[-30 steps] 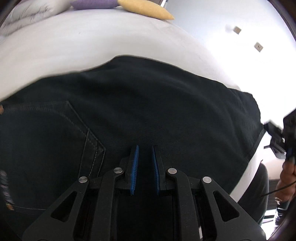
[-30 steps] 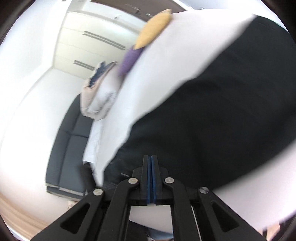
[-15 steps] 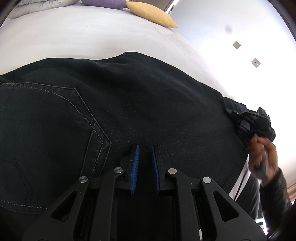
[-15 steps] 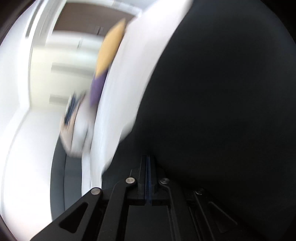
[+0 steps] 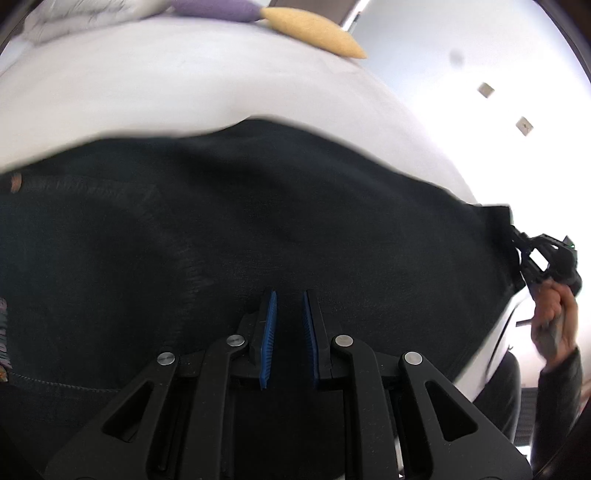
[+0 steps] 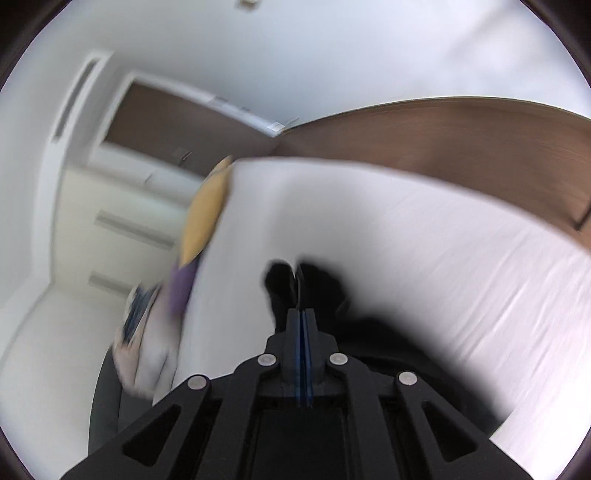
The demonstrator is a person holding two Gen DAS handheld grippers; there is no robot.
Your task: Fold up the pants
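The black pants (image 5: 258,236) lie spread on the white bed (image 5: 184,85), filling the middle of the left wrist view. The left hand-held gripper (image 5: 289,332) pinches the near fabric; the right hand-held gripper (image 6: 302,328) is clamped on an end at right. Better to carry both edges level, keeping the cloth taut. Bare sheet beyond leaves room, pillows (image 5: 314,33) far at top.

Both the left hand-held gripper (image 5: 288,314) and right hand-held gripper (image 6: 301,317) are clamped nearly closed.

Dark pants (image 5: 295,221) across white bed (image 5: 184,92)
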